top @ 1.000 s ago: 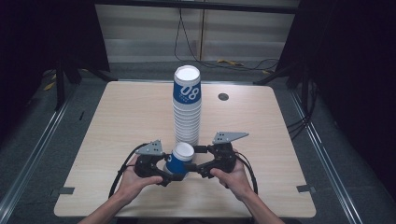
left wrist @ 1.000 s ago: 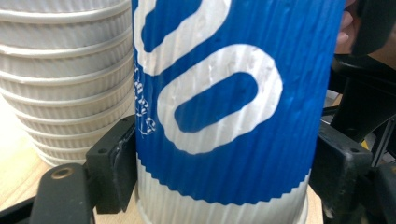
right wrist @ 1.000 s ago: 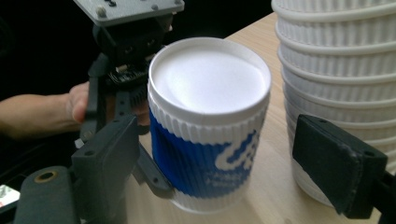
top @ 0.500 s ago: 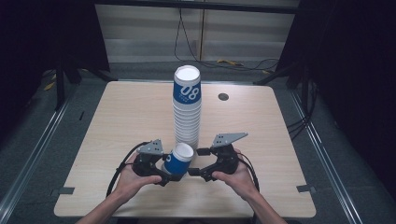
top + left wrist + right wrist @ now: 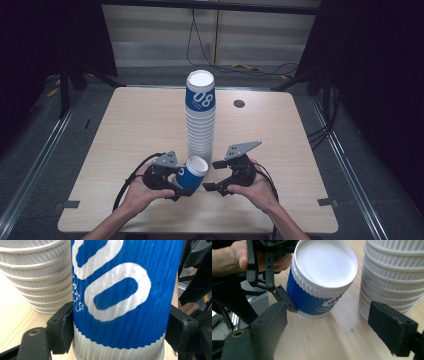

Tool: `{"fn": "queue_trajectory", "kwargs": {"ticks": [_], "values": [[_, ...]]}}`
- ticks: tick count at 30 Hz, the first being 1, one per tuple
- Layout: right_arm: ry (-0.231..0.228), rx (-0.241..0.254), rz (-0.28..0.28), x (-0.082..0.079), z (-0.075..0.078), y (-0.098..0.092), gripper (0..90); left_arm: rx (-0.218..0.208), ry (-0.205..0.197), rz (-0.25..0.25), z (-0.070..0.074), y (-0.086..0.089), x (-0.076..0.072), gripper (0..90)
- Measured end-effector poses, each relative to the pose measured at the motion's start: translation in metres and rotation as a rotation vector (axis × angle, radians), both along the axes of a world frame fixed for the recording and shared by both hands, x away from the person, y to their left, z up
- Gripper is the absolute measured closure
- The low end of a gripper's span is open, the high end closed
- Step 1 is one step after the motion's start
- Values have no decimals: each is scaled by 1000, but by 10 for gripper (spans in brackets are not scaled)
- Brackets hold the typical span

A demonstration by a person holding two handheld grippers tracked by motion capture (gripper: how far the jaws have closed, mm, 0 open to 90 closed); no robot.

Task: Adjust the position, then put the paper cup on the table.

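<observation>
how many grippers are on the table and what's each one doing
2. The left claw is shut on the blue cup, tilted beside the cup stack. The right claw stands open just right of that cup, holding nothing.

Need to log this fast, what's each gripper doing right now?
Left gripper: closed on the blue cup, which is tilted beside the stack.
Right gripper: open, holding nothing, fingers just closing slightly.
</observation>
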State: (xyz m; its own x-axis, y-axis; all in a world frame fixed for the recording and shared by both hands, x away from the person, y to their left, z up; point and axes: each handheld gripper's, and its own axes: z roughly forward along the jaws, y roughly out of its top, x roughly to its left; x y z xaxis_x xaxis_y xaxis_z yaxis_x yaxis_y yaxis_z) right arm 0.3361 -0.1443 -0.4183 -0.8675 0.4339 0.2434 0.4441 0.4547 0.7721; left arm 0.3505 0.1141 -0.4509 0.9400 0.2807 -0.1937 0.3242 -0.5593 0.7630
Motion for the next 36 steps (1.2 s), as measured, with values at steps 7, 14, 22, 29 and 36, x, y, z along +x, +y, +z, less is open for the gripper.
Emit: {"fn": "queue_trajectory", "kwargs": {"ticks": [7, 14, 22, 29, 36], "values": [[10, -54, 43, -1, -4, 4, 156, 61, -7, -1, 1, -1, 3, 221], [-10, -83, 63, -1, 0, 6, 187, 102, -1, -21, 0, -1, 4, 224], [-9, -145, 109, -2, 1, 10, 165, 137, -13, -31, -3, -4, -1, 228], [-19, -224, 163, -5, -2, 15, 155, 179, -13, -91, 3, -6, -2, 229], [-10, -284, 184, -6, -6, 16, 185, 251, -26, -144, 4, -11, -5, 228]]}}
